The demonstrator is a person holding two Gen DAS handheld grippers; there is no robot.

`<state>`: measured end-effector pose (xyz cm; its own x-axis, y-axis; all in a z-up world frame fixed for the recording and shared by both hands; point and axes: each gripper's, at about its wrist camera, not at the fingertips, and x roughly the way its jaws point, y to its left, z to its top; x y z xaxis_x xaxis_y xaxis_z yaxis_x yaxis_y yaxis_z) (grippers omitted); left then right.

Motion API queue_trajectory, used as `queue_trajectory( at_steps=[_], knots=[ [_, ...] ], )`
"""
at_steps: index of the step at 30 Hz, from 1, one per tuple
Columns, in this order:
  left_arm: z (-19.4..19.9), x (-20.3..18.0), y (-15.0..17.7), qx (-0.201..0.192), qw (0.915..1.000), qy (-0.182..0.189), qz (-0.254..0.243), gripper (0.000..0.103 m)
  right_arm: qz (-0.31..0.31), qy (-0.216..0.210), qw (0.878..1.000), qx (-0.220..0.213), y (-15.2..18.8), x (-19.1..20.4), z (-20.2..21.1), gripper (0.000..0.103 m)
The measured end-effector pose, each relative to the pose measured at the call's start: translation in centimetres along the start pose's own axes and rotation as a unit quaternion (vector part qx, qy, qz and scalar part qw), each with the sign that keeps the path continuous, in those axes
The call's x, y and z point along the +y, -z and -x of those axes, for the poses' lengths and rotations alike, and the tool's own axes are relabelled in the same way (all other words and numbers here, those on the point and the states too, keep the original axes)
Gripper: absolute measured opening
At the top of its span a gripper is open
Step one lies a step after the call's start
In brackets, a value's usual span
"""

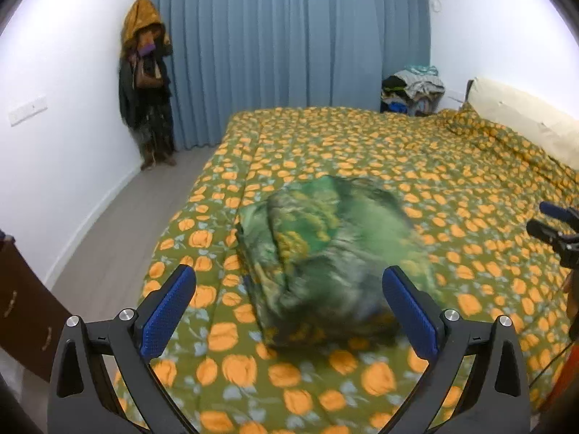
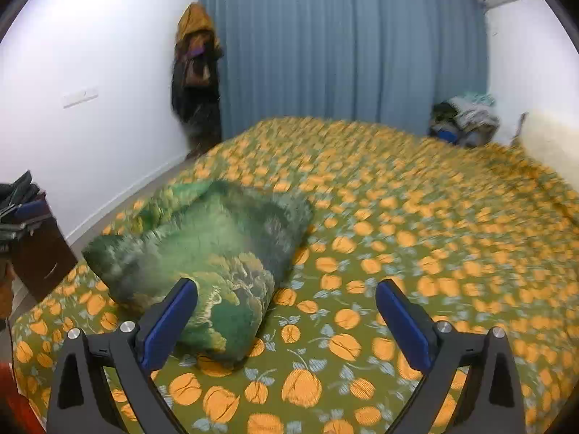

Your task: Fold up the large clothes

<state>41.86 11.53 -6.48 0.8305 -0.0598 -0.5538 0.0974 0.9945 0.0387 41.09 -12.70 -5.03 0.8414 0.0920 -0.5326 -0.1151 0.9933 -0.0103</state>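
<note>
A green patterned garment (image 1: 325, 249) lies folded into a thick bundle on the bed's orange-flowered cover (image 1: 362, 152). My left gripper (image 1: 289, 282) is open above the bed's near edge, the bundle lying beyond its wide-spread blue pads with nothing between them. In the right wrist view the same bundle (image 2: 202, 253) sits to the left. My right gripper (image 2: 286, 294) stands open too; its left finger (image 2: 170, 322) overlaps the bundle's near end in the picture. At the right edge of the left wrist view the right gripper's tips (image 1: 553, 224) show.
A blue curtain (image 1: 282, 43) covers the far wall. Clothes hang in the corner (image 1: 146, 83). A heap of clothes (image 1: 412, 90) sits past the bed's far side, a pale pillow (image 1: 524, 115) at its head. A dark wooden cabinet (image 2: 39, 249) stands left of the bed.
</note>
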Motion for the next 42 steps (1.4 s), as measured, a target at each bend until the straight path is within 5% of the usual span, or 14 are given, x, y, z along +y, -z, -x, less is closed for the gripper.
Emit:
queue_trajectory(
  at_steps=[5, 11, 15, 22, 25, 29, 36, 42],
  knots=[
    [5.0, -3.5, 1.8, -0.05, 0.9969, -0.06, -0.01, 0.103, -0.012, 0.029, 0.999, 0.005, 0.7, -0.2, 3.5, 0.101],
    [8.3, -7.0, 2.8, -0.054, 0.993, -0.101, -0.027, 0.103, -0.015, 0.035, 0.999, 0.033, 1.9, -0.2, 5.7, 0.101],
    [9.2, -8.9, 3.5, -0.044, 0.9937, -0.098, -0.029, 0.103, 0.0, 0.051, 0.998, 0.027, 2.6, 0.2, 8.1, 0.101],
    [10.4, -9.4, 4.4, -0.003, 0.9983, -0.044, 0.037, 0.103, -0.001, 0.063, 0.997, 0.04, 3.8, 0.5, 10.6, 0.101],
    [11.2, -9.7, 4.6, 0.005, 0.9976, -0.06, 0.036, 0.103, 0.003, 0.066, 0.997, 0.038, 4.4, 0.7, 11.2, 0.101],
    [12.7, -10.1, 4.9, -0.001, 0.9973, -0.061, 0.039, 0.103, -0.036, 0.039, 0.998, -0.018, 4.5, 0.1, 13.8, 0.101],
    [14.7, -10.8, 4.7, -0.025, 0.996, -0.072, 0.047, 0.103, -0.007, 0.028, 0.999, 0.016, 4.3, 1.5, 13.6, 0.101],
    [14.0, -10.7, 5.2, 0.014, 0.9942, -0.095, 0.048, 0.103, 0.03, 0.023, 0.999, 0.033, 4.9, 3.6, 13.8, 0.101]
  ],
)
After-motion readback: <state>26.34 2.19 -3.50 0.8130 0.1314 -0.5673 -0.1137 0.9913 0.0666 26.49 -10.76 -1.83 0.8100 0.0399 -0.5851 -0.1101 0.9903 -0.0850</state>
